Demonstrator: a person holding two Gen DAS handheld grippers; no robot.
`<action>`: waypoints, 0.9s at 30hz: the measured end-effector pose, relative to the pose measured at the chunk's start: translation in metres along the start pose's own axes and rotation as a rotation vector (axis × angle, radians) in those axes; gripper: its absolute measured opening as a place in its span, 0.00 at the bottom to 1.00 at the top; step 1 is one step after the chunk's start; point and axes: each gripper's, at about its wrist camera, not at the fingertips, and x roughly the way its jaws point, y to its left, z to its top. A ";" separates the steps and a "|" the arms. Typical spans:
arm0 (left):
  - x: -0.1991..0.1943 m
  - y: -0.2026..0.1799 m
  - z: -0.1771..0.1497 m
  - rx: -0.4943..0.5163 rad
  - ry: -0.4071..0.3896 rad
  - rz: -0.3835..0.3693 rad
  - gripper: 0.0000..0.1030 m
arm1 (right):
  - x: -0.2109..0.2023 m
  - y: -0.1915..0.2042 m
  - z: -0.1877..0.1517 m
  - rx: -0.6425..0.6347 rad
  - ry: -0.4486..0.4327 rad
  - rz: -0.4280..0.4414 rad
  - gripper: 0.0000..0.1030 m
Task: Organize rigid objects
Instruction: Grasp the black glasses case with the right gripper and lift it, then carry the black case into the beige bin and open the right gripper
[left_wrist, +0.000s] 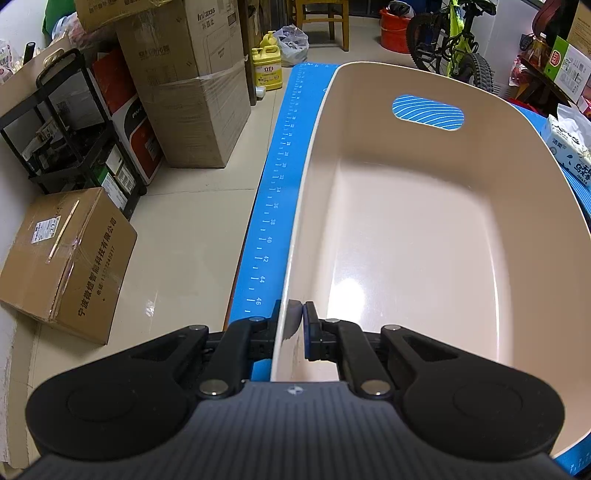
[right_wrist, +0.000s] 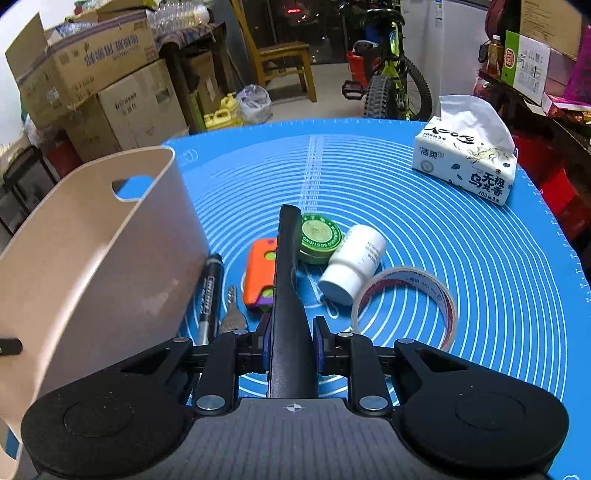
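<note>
Clamped between the blue pads of the right hand-held gripper (right_wrist: 291, 341) is a long flat black object (right_wrist: 289, 280), maybe a shoehorn or a comb; I cannot tell which. It points forward, away from the jaws, and seems lifted off the blue mat (right_wrist: 480, 258) on the counter.

Just under and beyond its tip lie the other rigid things: an orange toy (right_wrist: 258, 271) to the left of it, a green round tin (right_wrist: 317, 236) and a white pill bottle (right_wrist: 354, 267) to the right, then a roll of clear tape (right_wrist: 404, 304) further right. A black marker (right_wrist: 210, 291) and a key (right_wrist: 232, 317) lie to the left, beside the wall of the beige basket (right_wrist: 110, 240). A tissue pack (right_wrist: 467, 166) stands far ahead on the right.

The left hand-held gripper (left_wrist: 297, 325) is closed tight on the rim of the same basket (left_wrist: 406, 240), holding it steady. Inside, the basket is empty.

My judgement: this is the first pick, with carrying about to begin. Next the right hand should swing left over the basket rim, lower the black object inside, and then open.
</note>
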 end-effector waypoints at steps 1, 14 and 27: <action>0.000 0.000 0.000 0.000 0.000 -0.001 0.10 | -0.002 0.000 0.001 0.008 -0.006 0.007 0.31; -0.001 0.001 -0.001 0.001 -0.003 -0.009 0.09 | -0.069 0.039 0.031 -0.032 -0.247 0.121 0.31; -0.002 0.001 0.000 -0.001 -0.003 -0.011 0.09 | -0.067 0.126 0.033 -0.161 -0.201 0.261 0.31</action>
